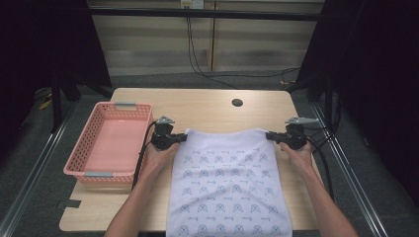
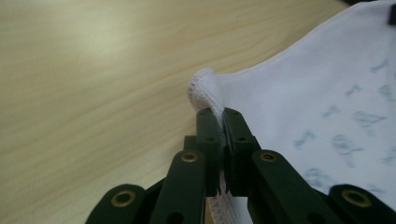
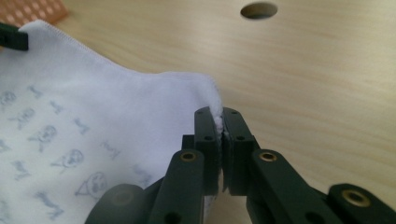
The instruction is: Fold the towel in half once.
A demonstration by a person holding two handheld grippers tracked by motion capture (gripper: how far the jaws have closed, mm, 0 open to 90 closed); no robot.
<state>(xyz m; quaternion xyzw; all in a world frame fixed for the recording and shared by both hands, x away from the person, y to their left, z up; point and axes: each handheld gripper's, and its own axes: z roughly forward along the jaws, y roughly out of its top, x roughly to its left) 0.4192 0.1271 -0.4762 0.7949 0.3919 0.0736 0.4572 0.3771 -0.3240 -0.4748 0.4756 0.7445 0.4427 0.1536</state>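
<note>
Your L gripper [image 2: 218, 114] & R gripper [image 3: 220, 113] each clamp 1 far corner of the white printed cloth [image 1: 225, 177], which lies flat on the wood table [image 1: 207, 106], w/ the pink basket [image 1: 111, 143] just left.

No words, labels, brands or numbers are showing legibly anywhere; the cloth [image 1: 227, 177] is carrying only a small, repeating blue-grey figure print.

A white cloth printed with small grey-blue figures [image 1: 227, 182] lies spread flat on the pale wooden bench [image 1: 207, 106], its near edge hanging over the front, both far corners pinched up.
</note>
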